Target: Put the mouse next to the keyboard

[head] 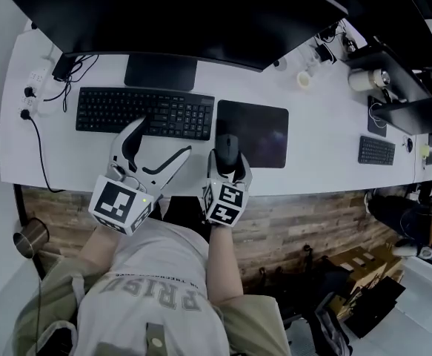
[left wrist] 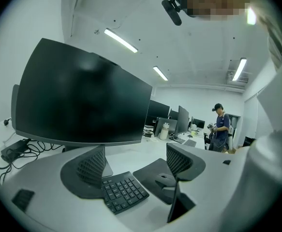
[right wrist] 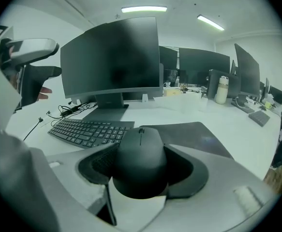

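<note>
In the head view, the right gripper (head: 229,162) is clamped on the mouse (head: 227,147), just right of the keyboard (head: 145,113), over the mouse pad (head: 264,128). The left gripper (head: 164,136) hovers over the keyboard's front edge.

In the left gripper view, its jaws stand wide apart and empty, framing the keyboard's right end.

In the right gripper view, both pads press the mouse's sides, with the keyboard ahead to the left.

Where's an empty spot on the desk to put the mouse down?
Bare desk lies right of the mouse pad, up to the small keyboard, and in front of the big keyboard. The back left corner is crowded with cables.
</note>
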`<state>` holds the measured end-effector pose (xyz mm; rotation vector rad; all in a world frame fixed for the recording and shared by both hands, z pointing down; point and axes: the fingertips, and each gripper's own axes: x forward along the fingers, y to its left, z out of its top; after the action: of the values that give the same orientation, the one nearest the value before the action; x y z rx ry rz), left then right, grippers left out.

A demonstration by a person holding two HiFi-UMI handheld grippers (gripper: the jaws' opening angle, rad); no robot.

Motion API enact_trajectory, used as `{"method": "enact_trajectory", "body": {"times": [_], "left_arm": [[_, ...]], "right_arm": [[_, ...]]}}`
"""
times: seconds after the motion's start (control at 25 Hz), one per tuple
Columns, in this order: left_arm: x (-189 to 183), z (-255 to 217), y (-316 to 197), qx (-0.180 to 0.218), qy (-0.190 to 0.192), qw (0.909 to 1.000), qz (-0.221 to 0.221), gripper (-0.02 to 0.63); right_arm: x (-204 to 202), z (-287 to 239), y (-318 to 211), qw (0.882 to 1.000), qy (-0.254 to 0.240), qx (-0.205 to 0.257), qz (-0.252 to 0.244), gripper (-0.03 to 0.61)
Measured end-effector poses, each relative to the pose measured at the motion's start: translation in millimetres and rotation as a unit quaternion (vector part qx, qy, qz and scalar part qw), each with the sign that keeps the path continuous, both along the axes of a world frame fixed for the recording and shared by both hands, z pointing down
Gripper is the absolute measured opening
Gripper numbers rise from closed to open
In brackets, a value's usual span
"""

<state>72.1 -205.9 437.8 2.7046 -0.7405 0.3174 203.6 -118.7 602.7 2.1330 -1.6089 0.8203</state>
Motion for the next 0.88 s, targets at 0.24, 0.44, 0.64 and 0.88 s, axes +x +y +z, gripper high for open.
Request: {"method": "enact_trajectory", "body": {"times": [0.24,0.44,0.64,0.88], "left_arm": [[35.1,3.3,12.9,0.001,-0.012,0.9993,-0.037,0.379],[57.6,5.0,15.5,0.006,-0.025,0.9978,-0.061,0.379],[68.4,7.2,12.4,0.008,-0.035,0.9959,-0.083,0.379],[70.7,13.9,4.0,0.002,-0.044,0.9936,-0.104,0.379]], "right_arm": [[38.9,3.5,-10.2,1.000,-0.016,0.007,-0.024,0.295],[64.8,17.3,-28.7,0.999,-0.032,0.003,-0.034,0.295],[84.9,36.9,-48.5,0.999,-0.043,-0.014,-0.031,0.295],[95.4,59.8,-61.2,0.998,-0.046,-0.046,-0.026,0.295]]}}
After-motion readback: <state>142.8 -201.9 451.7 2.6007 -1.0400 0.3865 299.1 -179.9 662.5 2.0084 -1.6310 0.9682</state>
